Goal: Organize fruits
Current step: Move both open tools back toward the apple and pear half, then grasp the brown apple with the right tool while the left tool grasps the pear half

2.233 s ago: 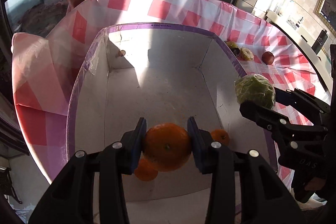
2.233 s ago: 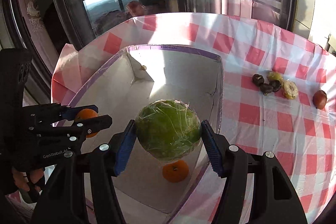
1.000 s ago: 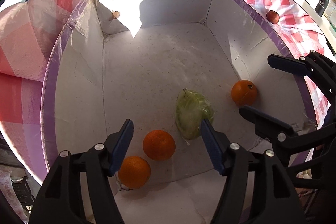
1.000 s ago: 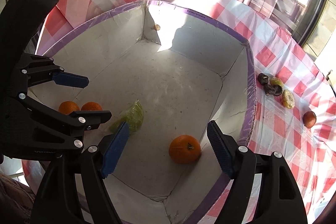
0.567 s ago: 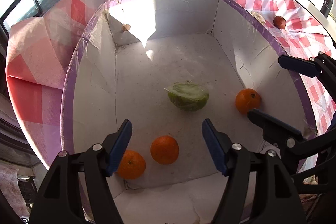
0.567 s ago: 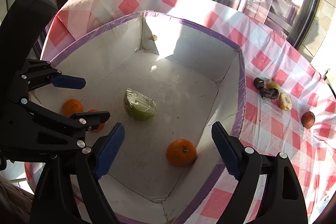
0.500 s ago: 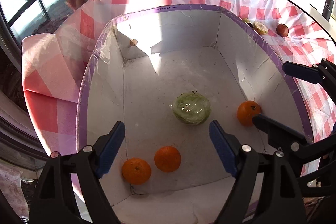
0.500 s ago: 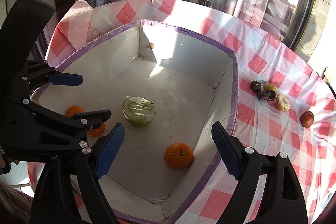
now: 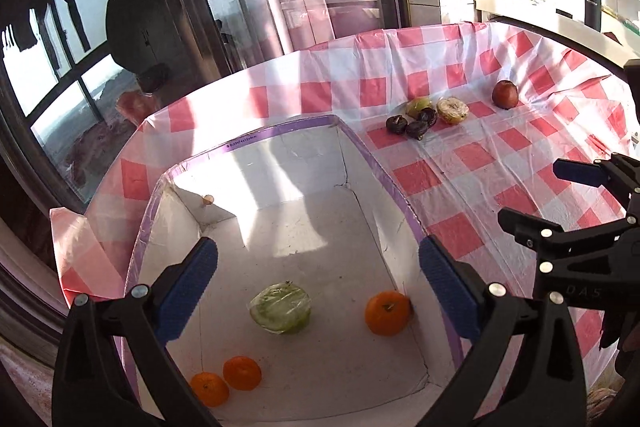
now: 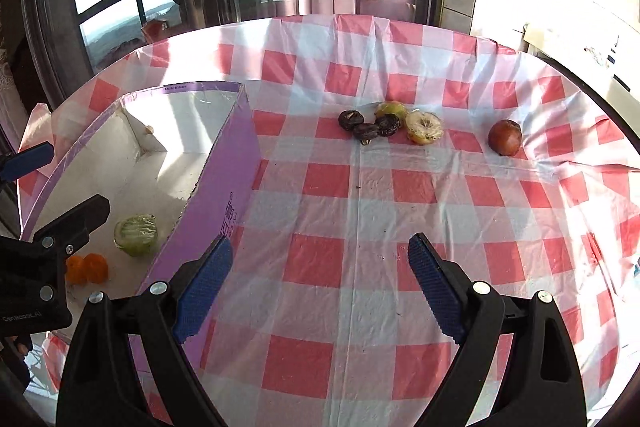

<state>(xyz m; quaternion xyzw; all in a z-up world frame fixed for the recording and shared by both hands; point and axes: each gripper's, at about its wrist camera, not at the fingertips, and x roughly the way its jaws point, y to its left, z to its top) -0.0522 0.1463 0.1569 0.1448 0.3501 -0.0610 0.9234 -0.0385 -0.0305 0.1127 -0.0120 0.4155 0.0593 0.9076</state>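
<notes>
Left wrist view: red-and-white checked bench [image 9: 472, 163] carries a white, purple-rimmed cardboard box [image 9: 280, 131]. Both claws, left [image 9: 316, 283] and right [image 10: 318, 281], gape released, holding nothing. Inside the box lie a plastic-wrapped green fruit [image 9: 281, 308] and three oranges [image 9: 387, 313]. Outside, well apart, sit a red apple [image 10: 505, 137] and small dark fruits [image 10: 366, 131].
</notes>
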